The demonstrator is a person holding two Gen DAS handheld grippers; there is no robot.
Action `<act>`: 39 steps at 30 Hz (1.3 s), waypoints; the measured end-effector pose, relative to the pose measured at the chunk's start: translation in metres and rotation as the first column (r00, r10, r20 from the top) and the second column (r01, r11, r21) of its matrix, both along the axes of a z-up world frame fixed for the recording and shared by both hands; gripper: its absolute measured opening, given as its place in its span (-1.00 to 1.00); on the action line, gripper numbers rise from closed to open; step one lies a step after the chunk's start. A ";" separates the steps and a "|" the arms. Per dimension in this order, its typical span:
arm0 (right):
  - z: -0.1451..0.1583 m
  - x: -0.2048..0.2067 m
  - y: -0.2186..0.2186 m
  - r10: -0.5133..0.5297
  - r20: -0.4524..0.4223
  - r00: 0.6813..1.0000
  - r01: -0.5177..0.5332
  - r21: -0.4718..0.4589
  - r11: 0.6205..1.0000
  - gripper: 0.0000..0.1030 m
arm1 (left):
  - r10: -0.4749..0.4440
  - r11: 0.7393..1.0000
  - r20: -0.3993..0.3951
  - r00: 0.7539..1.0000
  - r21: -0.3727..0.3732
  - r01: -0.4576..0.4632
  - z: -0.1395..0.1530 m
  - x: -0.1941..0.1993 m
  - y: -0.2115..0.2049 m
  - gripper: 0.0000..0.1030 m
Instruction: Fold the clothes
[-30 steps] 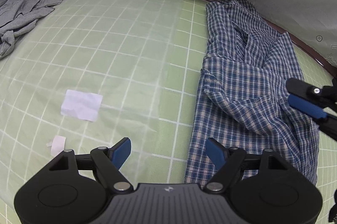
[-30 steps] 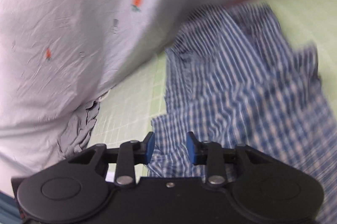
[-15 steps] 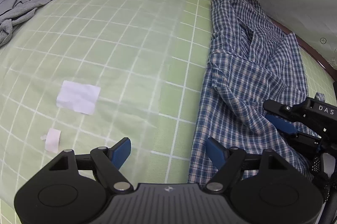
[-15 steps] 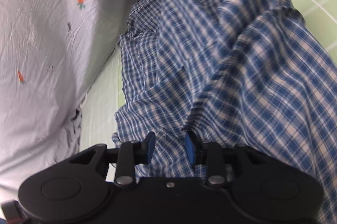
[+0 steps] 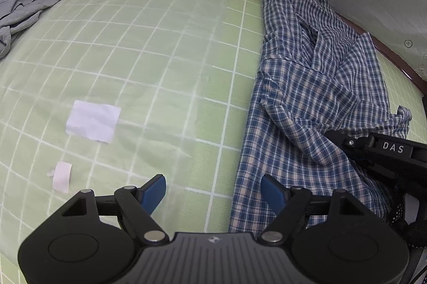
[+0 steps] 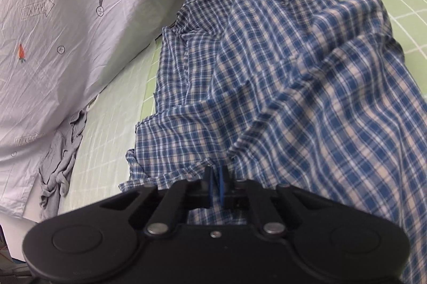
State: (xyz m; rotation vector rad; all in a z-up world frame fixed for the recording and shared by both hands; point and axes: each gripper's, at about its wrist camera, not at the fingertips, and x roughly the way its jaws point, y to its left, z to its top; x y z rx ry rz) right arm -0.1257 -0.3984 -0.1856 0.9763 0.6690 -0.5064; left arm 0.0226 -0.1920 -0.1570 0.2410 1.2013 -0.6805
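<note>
A blue-and-white plaid shirt (image 5: pixel 307 97) lies crumpled along the right side of the green grid mat (image 5: pixel 146 43). My left gripper (image 5: pixel 213 190) hovers open just off the shirt's lower left edge, nothing between its blue pads. My right gripper (image 6: pixel 215 177) has its jaws closing tight on a raised fold of the plaid shirt (image 6: pixel 293 97), the blue pads pressed together with cloth bunched at their tips. In the left wrist view the right gripper (image 5: pixel 336 137) reaches in from the right, its tips buried in the cloth.
A grey garment (image 5: pixel 24 6) lies heaped at the mat's far left corner. A white paper slip (image 5: pixel 93 121) and a smaller scrap (image 5: pixel 62 177) rest on the mat. A white carrot-print sheet (image 6: pixel 66 16) rises behind the mat.
My right gripper came down onto the shirt and its jaws went from partly open to pressed together on a fold. The left gripper stayed open and hardly moved.
</note>
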 end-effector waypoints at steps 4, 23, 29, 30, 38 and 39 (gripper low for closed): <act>0.003 -0.005 -0.002 -0.020 0.023 1.000 0.019 0.012 1.000 -0.99 | -0.003 1.000 -0.003 1.000 0.005 0.003 -0.002 0.000 -0.002 0.53; 0.056 -0.039 -0.028 -0.142 0.020 0.990 0.143 -0.239 0.960 -0.97 | -0.020 1.000 -0.008 1.000 0.023 0.020 -0.009 0.000 -0.009 0.53; 0.057 -0.059 -0.014 -0.165 -0.071 0.984 0.132 -0.336 0.932 1.00 | 0.022 1.000 -0.071 0.997 -0.011 -0.023 -0.004 0.005 0.001 0.53; 0.056 -0.064 -0.012 -0.176 -0.077 0.981 0.140 -0.343 0.929 1.00 | 0.035 0.999 -0.090 0.995 -0.020 -0.036 -0.004 0.007 0.003 0.53; 0.027 -0.148 0.005 -0.456 -0.102 0.884 0.445 -0.112 0.888 1.00 | 0.180 0.950 -0.435 0.882 -0.156 -0.271 -0.013 0.012 0.049 0.53; 0.023 -0.156 0.008 -0.482 -0.103 0.870 0.477 -0.077 0.876 1.00 | 0.188 0.940 -0.477 0.859 -0.166 -0.299 -0.016 0.011 0.053 0.54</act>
